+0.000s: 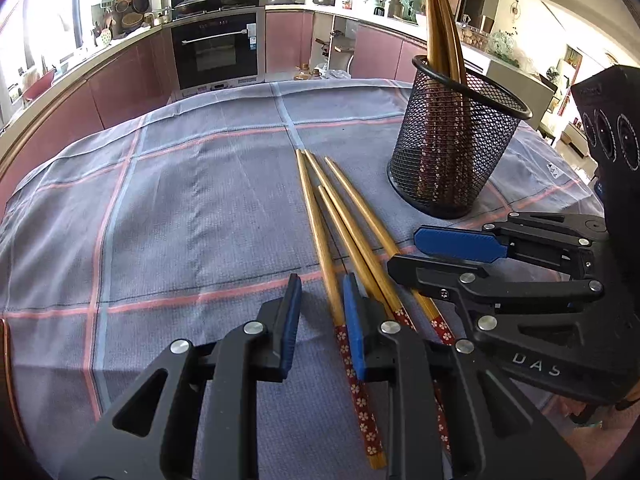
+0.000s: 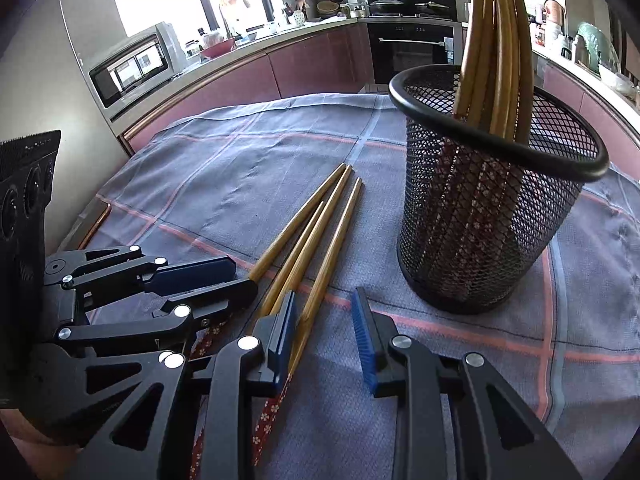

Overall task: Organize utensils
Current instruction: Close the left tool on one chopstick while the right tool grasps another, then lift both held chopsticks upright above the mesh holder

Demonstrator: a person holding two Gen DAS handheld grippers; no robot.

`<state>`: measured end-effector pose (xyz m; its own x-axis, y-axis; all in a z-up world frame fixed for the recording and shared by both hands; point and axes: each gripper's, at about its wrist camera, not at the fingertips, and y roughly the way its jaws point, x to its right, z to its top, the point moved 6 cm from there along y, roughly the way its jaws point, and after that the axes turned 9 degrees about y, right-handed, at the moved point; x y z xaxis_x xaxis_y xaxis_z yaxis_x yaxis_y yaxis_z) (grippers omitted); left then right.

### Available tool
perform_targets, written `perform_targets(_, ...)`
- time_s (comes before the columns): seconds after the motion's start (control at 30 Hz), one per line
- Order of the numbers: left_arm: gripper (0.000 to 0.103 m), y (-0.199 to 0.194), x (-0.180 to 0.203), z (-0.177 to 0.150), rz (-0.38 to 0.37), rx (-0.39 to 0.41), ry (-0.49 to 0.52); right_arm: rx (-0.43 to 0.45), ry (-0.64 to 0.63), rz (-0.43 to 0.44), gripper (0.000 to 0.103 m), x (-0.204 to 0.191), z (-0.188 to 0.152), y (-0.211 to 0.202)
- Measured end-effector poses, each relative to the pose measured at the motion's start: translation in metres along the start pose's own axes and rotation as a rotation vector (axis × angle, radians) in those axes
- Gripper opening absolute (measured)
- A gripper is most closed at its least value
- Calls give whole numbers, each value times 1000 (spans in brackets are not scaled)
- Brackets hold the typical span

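Note:
Several wooden chopsticks (image 1: 340, 216) with red floral handles lie side by side on the checked cloth; they also show in the right wrist view (image 2: 312, 240). A black mesh holder (image 1: 456, 140) stands upright at the right with several chopsticks in it, handles down; it also shows in the right wrist view (image 2: 492, 208). My left gripper (image 1: 322, 320) is open and low over the handle ends, with one chopstick between its jaws. My right gripper (image 2: 326, 328) is open beside it, the rightmost chopstick lying under its left finger (image 2: 282, 332). Each gripper shows in the other's view: right (image 1: 436, 256), left (image 2: 224, 280).
The table is covered by a grey-blue cloth (image 1: 180, 208) with pink and light-blue lines. Kitchen counters, an oven (image 1: 218, 46) and a microwave (image 2: 128, 64) stand behind the table, well away from the grippers.

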<state>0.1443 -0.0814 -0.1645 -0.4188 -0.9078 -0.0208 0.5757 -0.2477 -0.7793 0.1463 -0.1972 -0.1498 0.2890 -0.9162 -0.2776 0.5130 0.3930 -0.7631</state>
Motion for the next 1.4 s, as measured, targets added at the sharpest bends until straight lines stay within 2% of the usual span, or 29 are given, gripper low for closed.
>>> perform_targets(0.07,19,2,0,2,6,-3,2,5,8,0,20,2,1,1)
perform_targets(0.17,10,3,2,3,-4,0,-13,4,35,18,10,5,1,0)
perform_targets(0.4,8,-6,-2,-2,-15,25,-81,30,106,52,6,15,-1,-10)
perform_targets(0.6,8,-19,3,-9,-43,37,-79,62,101,109,6,11,-4,-27)
perform_targets(0.67,8,-20,8,-12,-59,31,-70,46,75,120,6,5,-7,-28)
perform_targets(0.8,8,-18,16,-18,-88,11,-52,0,53,115,6,2,-13,-20)
perform_targets(0.9,9,-16,17,-18,-81,3,-34,-25,49,110,8,1,-14,-14)
perform_targets(1.17,18,-3,12,-6,-92,-13,-1,-36,27,87,9,0,-6,-3)
perform_targets(1.4,15,7,8,7,-85,-19,6,-41,17,96,7,1,-4,-2)
